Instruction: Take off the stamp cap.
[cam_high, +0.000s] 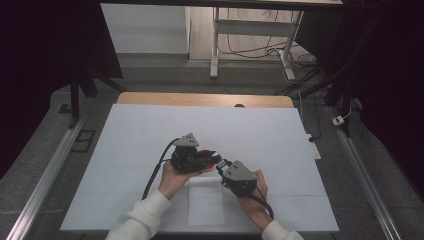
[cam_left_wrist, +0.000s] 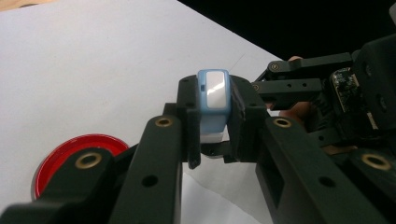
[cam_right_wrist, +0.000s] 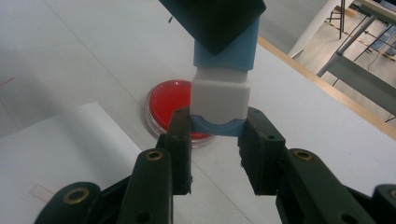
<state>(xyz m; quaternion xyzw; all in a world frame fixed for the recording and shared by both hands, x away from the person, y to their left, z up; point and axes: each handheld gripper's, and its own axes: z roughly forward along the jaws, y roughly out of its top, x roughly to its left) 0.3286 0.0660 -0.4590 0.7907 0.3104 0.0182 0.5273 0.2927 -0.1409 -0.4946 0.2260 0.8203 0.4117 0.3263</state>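
Nearest, in the right gripper view: right gripper (cam_right_wrist: 218, 133) clamped on the lower end of a small blue-and-white block (cam_right_wrist: 222, 98), black jaws pressing its blue base from either side, white middle section rising just above the fingertips. Upper blue part of the block disappearing under a dark gripper body at the top of that view. Just beyond the jaws, low on the table and partly hidden by the block: a round red dish (cam_right_wrist: 170, 105) with a clear rim. Beside the jaws, a white paper sheet (cam_right_wrist: 60, 149) lying flat on the white table cover (cam_right_wrist: 84, 56).

In the left gripper view: left gripper (cam_left_wrist: 212, 121) shut on the same block (cam_left_wrist: 214, 95), blue end with a pale glossy face sticking up between the fingertips, white part lower between the pads. Red dish (cam_left_wrist: 70, 151) down at the side of the jaws, apart from them.

Farther off, in the high view: left gripper (cam_high: 212, 156) and right gripper (cam_high: 220, 165) meeting tip to tip above the table, red dish (cam_high: 212, 159) just under the meeting point.
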